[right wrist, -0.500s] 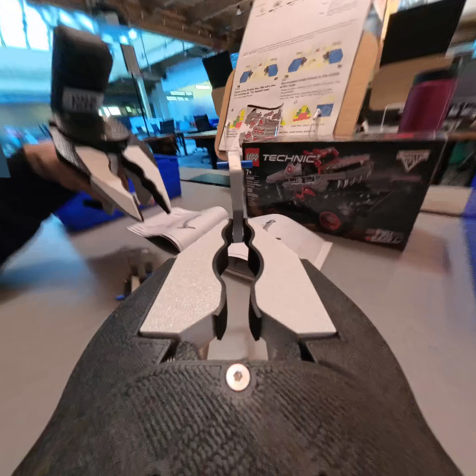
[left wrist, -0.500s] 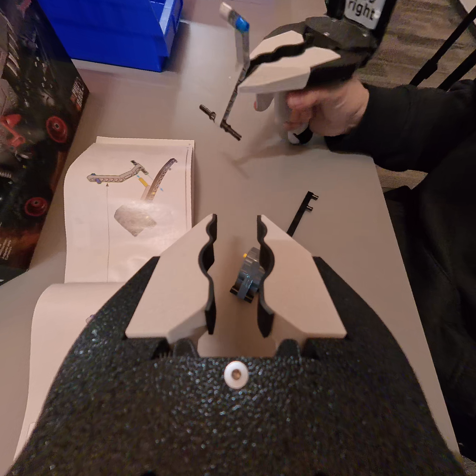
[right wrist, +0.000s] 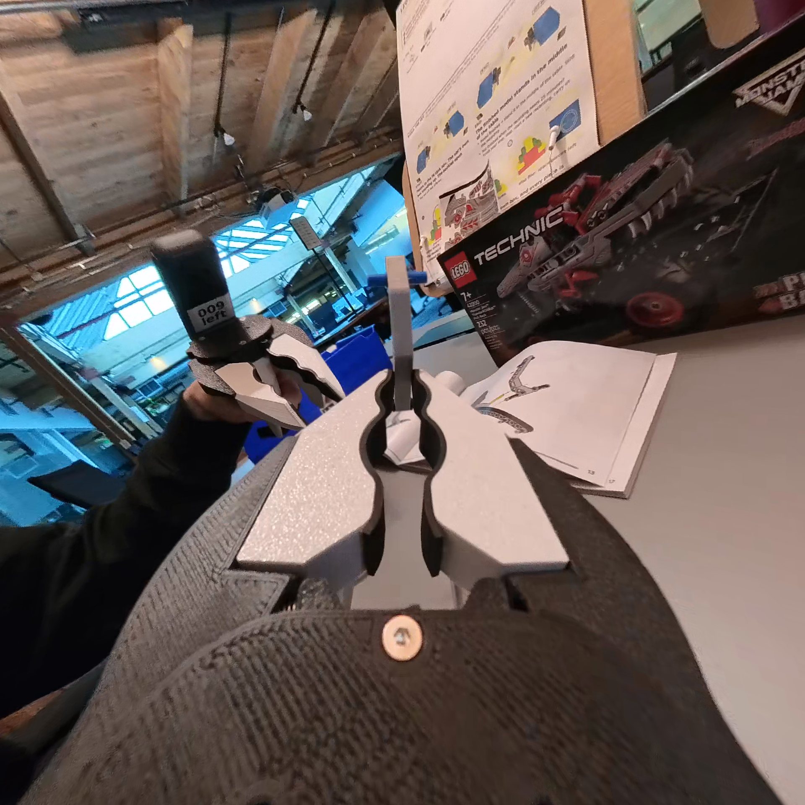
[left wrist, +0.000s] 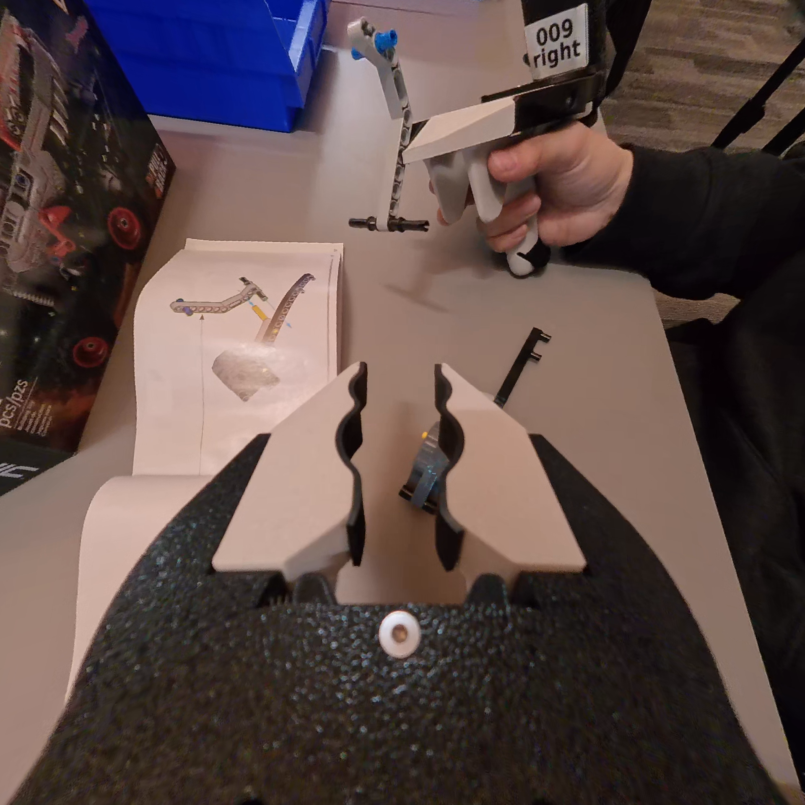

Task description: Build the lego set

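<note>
Item, nearest: our left tongs [left wrist: 400, 392], spread and empty, hover over the counter [left wrist: 566, 435]. A small grey-blue part [left wrist: 424, 468] lies beneath, against the right finger's inner edge.

Next: a black beam [left wrist: 520, 366] flat just beyond, long axis running away rightward.

Left: the booklet [left wrist: 235, 348], open.

Farthest: our right tongs [right wrist: 403, 394] pinch a grey beam [left wrist: 398, 130] upright, black pins at its foot. We judge the left tongs nearer the loose parts.
</note>
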Demonstrator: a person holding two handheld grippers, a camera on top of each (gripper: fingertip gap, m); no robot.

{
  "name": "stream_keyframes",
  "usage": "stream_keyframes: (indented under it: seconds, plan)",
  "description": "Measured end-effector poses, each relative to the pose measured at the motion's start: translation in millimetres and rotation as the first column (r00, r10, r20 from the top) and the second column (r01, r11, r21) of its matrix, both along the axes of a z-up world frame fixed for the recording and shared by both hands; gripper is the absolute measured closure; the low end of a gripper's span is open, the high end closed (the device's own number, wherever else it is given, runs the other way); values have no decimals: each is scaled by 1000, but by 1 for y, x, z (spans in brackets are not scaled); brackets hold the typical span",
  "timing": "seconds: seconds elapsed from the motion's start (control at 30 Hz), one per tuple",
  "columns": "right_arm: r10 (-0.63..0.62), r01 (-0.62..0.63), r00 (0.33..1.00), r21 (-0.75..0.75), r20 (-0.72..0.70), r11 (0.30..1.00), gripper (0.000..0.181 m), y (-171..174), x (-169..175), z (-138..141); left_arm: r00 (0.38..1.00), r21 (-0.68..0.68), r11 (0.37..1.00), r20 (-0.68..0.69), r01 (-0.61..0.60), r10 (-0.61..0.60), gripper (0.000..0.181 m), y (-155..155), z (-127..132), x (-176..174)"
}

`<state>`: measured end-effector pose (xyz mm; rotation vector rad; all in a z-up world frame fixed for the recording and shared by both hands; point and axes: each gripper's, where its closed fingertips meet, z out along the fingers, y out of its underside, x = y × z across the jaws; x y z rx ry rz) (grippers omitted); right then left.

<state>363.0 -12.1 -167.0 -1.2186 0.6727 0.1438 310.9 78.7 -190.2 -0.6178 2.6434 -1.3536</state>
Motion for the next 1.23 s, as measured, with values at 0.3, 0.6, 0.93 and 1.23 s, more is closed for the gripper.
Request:
stream_keyframes:
  seconds: [0.3, 0.6, 0.93, 1.23]
  plan:
    - [33, -34, 999, 116, 12, 993, 177, -2, 8, 10, 1000, -3, 1000, 10, -11, 11, 153, -3, -1, 3]
    - [38, -51, 996, 162, 85, 985, 177, -2, 0, 19, 999, 11, 1000, 33, -23, 23, 153, 1, 0, 6]
    - [36, -51, 995, 161, 98, 986, 177, -3, 3, 20, 993, -50, 994, 64, -95, 98, 155, 13, 15, 17]
    - [45, -56, 997, 211, 59, 976, 177, -7, 7, 21, 993, -25, 995, 68, -95, 96, 156, 14, 10, 18]
